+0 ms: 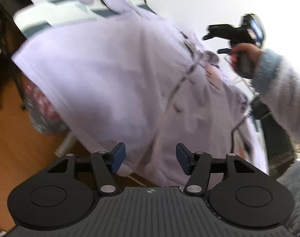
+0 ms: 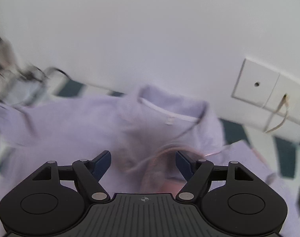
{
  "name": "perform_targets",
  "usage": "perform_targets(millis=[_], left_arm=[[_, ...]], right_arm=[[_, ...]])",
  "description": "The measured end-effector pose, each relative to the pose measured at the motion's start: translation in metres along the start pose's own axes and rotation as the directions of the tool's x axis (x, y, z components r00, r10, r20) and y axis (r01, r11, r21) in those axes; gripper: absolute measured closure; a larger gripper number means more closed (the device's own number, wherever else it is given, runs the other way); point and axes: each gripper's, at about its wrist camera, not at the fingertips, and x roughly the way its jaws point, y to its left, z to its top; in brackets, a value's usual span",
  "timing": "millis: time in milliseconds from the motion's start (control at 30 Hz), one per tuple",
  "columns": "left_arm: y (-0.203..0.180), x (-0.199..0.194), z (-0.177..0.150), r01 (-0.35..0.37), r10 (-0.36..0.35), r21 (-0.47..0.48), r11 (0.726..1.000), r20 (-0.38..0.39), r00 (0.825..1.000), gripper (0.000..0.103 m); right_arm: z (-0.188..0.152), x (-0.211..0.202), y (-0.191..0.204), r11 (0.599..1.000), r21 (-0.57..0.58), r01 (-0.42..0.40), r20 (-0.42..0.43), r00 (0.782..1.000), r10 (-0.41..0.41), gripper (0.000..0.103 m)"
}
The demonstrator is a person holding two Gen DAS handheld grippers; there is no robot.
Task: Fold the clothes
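1. A pale lilac, soft fleece hooded garment with a dark drawcord point(image 1: 114, 83) is lying spread over a surface with a white-and-dark-teal checked cover point(image 1: 51, 17); part of it is overhanging the near edge above the wooden floor point(image 1: 15, 138). Whether this is a bed or a worktop is unclear, as both views are motion-blurred.
2. The left gripper point(image 1: 150, 159) is hovering at the garment's near edge, jaws standing wide apart, gripping nothing.
3. The right gripper point(image 2: 143, 165) is hanging over the neck and hood area, where a white neck tape point(image 2: 165, 112) is showing; its jaws are also apart and empty. The left view is showing it held in a hand point(image 1: 242, 55) with a fuzzy light blue-grey sleeve point(image 1: 278, 83).
4. Stage is uncertain: the body is looking fairly flat, which fits either smoothing before a fold or releasing after one.
5. For a clean fold, judging from this: be pinching single fabric edges, not the drawcord; be keeping both grippers level so the crease is running straight; be lifting the overhanging part fully onto the surface.
6. Risk: soft fleece is bunching easily, and the loose cord could be snagging in the jaws.
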Motion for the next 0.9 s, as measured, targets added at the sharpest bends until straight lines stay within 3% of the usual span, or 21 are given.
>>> perform_targets(millis=[33, 100, 167, 333, 400, 500, 567, 633, 667, 733, 800, 833, 867, 900], left_arm=[[-0.001, -0.001, -0.001, -0.037, 0.037, 0.021, 0.999, 0.01, 0.999, 0.045], [-0.005, 0.004, -0.001, -0.087, 0.087, 0.078, 0.993, 0.01, 0.996, 0.045], [-0.013, 0.012, -0.004, -0.121, 0.123, 0.158, 0.98, -0.001, 0.992, 0.045], [-0.034, 0.033, -0.019, -0.208, 0.217, 0.372, 0.905, 0.018, 0.976, 0.043], [-0.036, 0.038, -0.021, -0.227, 0.234, 0.406, 0.885, 0.032, 0.972, 0.043], [-0.032, 0.037, -0.023, -0.216, 0.222, 0.404, 0.889, 0.034, 0.974, 0.048], [-0.031, 0.034, -0.021, -0.174, 0.183, 0.389, 0.905, 0.014, 0.983, 0.083], [-0.032, 0.027, -0.019, -0.149, 0.159, 0.377, 0.914, 0.004, 0.987, 0.089], [-0.033, 0.023, -0.018, -0.152, 0.16, 0.378, 0.913, 0.009, 0.987, 0.09], [-0.034, 0.013, -0.017, -0.184, 0.185, 0.383, 0.905, 0.036, 0.982, 0.09], [-0.03, 0.003, -0.012, -0.186, 0.179, 0.352, 0.917, 0.052, 0.982, 0.086], [-0.03, 0.0, -0.01, -0.185, 0.174, 0.349, 0.919, 0.062, 0.983, 0.073], [-0.032, -0.002, -0.007, -0.191, 0.175, 0.357, 0.914, 0.075, 0.982, 0.052], [-0.035, -0.003, -0.005, -0.206, 0.184, 0.367, 0.907, 0.096, 0.978, 0.042]], right_arm=[[0.0, -0.009, -0.002, 0.998, 0.029, -0.062, -0.002, 0.998, 0.062, 0.034], [-0.011, -0.006, -0.002, 0.983, 0.085, -0.164, -0.094, 0.981, 0.172, 0.034], [-0.022, -0.002, -0.003, 0.955, 0.149, -0.258, -0.184, 0.941, 0.283, 0.036], [-0.053, 0.015, -0.011, 0.929, 0.276, -0.246, -0.292, 0.9, 0.325, 0.042], [-0.066, 0.022, -0.014, 0.916, 0.325, -0.234, -0.331, 0.879, 0.343, 0.043], [-0.069, 0.022, -0.016, 0.906, 0.355, -0.229, -0.324, 0.879, 0.349, 0.044], [-0.07, 0.022, -0.015, 0.907, 0.35, -0.236, -0.304, 0.887, 0.348, 0.051], [-0.069, 0.022, -0.012, 0.915, 0.316, -0.252, -0.267, 0.901, 0.341, 0.087], [-0.069, 0.022, -0.011, 0.918, 0.299, -0.259, -0.248, 0.908, 0.337, 0.094], [-0.063, 0.013, -0.009, 0.905, 0.288, -0.314, -0.183, 0.909, 0.374, 0.095], [-0.056, 0.003, -0.004, 0.88, 0.266, -0.393, -0.114, 0.894, 0.433, 0.096], [-0.052, -0.003, 0.0, 0.869, 0.242, -0.431, -0.091, 0.882, 0.463, 0.096], [-0.048, -0.009, 0.006, 0.855, 0.208, -0.476, -0.069, 0.864, 0.498, 0.096], [-0.044, -0.013, 0.013, 0.842, 0.17, -0.511, -0.058, 0.848, 0.527, 0.096]])
